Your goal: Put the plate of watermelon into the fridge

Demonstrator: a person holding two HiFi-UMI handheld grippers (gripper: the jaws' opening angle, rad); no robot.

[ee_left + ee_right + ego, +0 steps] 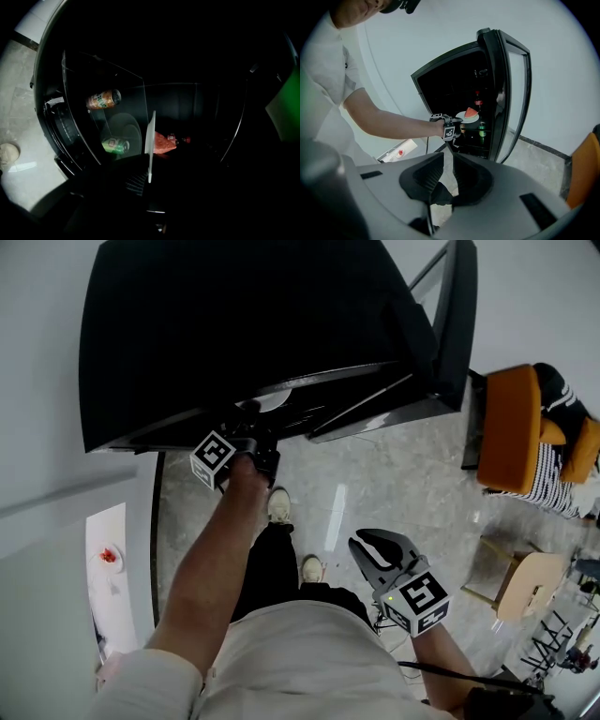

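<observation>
My left gripper [251,418] is pinched on the near rim of the plate [151,140]. In the left gripper view the plate shows edge-on at the centre of the frame, with the watermelon [164,143] just right of that edge. Plate and fruit are already past the front edge of the fridge [234,324], in its dark interior. An orange can [103,100] and a green can [116,146] sit left of centre by a clear panel. I cannot tell whether the plate rests on a shelf.

The fridge door [513,93] stands swung wide at the right of the right gripper view, well apart from my forearm, so the opening is free on that side.

My right gripper [361,542] hangs low at the lower middle of the head view, its fingers pressed together on nothing. Bare floor [375,484] lies between it and the fridge, and an orange chair [511,427] stands off at the right edge.
</observation>
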